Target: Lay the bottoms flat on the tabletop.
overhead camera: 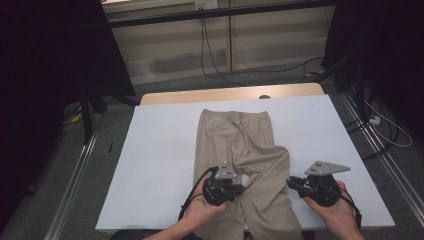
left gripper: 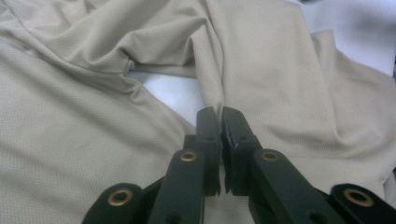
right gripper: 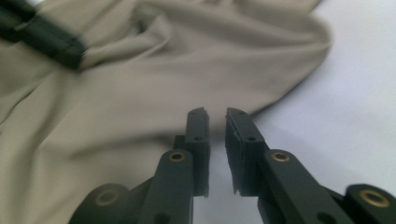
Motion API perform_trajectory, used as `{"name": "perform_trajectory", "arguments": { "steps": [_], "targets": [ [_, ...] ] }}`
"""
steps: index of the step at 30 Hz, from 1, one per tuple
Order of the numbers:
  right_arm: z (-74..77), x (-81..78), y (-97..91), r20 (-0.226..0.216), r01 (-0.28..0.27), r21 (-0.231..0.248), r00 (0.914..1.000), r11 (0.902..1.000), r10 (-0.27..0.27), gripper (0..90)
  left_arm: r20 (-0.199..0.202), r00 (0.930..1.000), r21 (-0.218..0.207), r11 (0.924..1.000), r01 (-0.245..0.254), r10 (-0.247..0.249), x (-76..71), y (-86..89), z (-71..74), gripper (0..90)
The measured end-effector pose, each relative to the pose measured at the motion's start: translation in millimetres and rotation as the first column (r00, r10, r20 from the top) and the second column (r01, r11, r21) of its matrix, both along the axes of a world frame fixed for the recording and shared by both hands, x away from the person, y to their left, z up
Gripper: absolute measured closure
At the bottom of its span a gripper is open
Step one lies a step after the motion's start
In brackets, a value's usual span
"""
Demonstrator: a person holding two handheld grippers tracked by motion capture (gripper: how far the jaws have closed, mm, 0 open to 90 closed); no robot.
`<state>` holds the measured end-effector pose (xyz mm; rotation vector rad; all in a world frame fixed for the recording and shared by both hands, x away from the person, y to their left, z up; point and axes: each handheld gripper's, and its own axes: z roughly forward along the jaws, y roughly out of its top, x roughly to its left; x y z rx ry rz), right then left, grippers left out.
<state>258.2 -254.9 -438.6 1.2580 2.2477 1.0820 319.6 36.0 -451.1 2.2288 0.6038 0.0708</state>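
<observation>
My white-covered table [overhead camera: 165,150] carries 1 pair of beige knit trousers [overhead camera: 235,145], laid flat near the middle, waistband at the far side, 2 legs running toward me so I can work the near ends from where I stand. The right leg [overhead camera: 272,200] splays outward at the near edge, leaving a bare wedge of table at the crotch, probably why I'm pulling cloth across.

My left gripper [left gripper: 219,112] sits at the inner edge of that leg, jaws pinched tight on a ridge of the fabric, holding the seam line as an anchor; in the high view it rests just beside the crotch [overhead camera: 239,189].

My right gripper [right gripper: 217,114] hangs beside the leg's outer edge over bare table, jaws slightly apart with nothing between them, free for the next pinch I'd guess.
</observation>
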Motion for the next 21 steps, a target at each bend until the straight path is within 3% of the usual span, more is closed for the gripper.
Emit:
{"name": "perform_trajectory", "arguments": {
  "steps": [3, 7, 10, 11, 19, 21],
  "targets": [
    [-7.3, -11.3, 6.7, -0.053, -0.055, -0.002, 0.9971, 0.9985, 0.055, 77.4, -0.003, 1.0000, 0.009, 0.9999, 0.006, -0.006, 0.5, -3.4, -1.4, 88.8],
    [-13.4, -9.5, 16.1, -0.082, -0.080, -0.045, 0.9938, 0.9958, 0.076, 75.0, -0.002, 0.9999, 0.016, 0.9998, 0.010, -0.010, 0.5, -4.6, -2.2, 89.2],
    [-15.6, -11.7, 18.3, -0.103, -0.096, -0.059, 0.9906, 0.9936, 0.090, 90.0, -0.005, 1.0000, 0.014, 0.9999, 0.004, -0.004, 0.7, -3.5, -1.7, 89.5],
    [-15.3, -14.5, 18.5, -0.106, -0.101, -0.061, 0.9899, 0.9930, 0.094, 90.0, -0.003, 1.0000, 0.015, 0.9999, 0.006, -0.006, 1.2, -2.8, -1.4, 89.6],
    [-12.0, -53.1, 22.4, -0.124, -0.155, -0.090, 0.9819, 0.9838, 0.144, 90.0, -0.008, 1.0000, 0.024, 0.9997, 0.004, -0.004, 0.7, -4.9, -2.5, 89.8],
    [-11.5, -59.4, 23.4, -0.137, -0.173, -0.077, 0.9774, 0.9819, 0.161, 90.0, -0.010, 0.9999, 0.028, 0.9996, 0.007, -0.006, 0.9, -5.2, -3.2, 89.8]
  ]
}}
